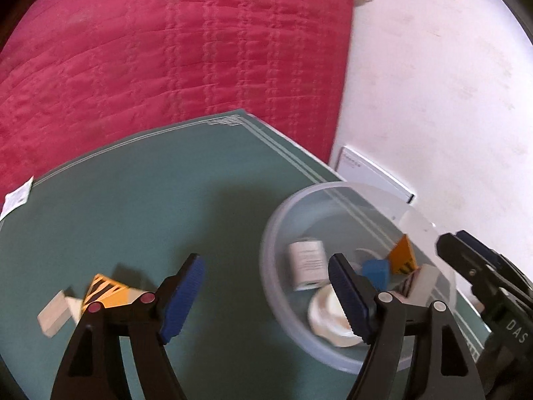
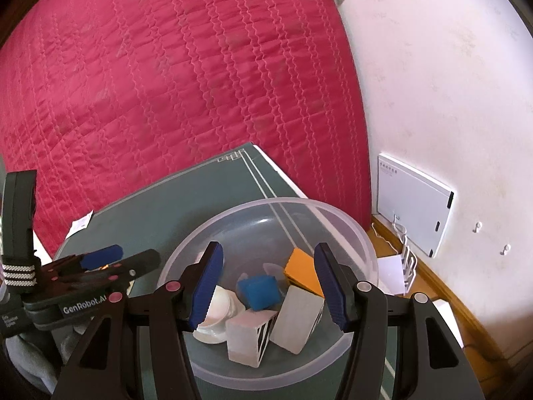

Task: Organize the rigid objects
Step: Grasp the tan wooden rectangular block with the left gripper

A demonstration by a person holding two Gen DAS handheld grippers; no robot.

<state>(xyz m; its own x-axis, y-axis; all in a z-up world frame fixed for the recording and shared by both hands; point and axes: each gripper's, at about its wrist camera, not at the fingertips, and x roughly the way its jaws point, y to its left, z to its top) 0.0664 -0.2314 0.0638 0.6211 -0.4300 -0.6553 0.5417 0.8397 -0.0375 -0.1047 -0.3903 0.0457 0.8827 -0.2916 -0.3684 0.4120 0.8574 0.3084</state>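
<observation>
Both claws, left (image 1: pixel 266 296) and right (image 2: pixel 268 286), gaping empty; blocks (image 1: pixel 100 295) lower left awaiting collecting into bowl (image 1: pixel 276 230).

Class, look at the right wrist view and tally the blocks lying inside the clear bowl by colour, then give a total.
Blue block: 1
Orange block: 1
White blocks: 2
Total: 4 blocks in the clear bowl
The round white piece is not a block, so it is left out.
</observation>
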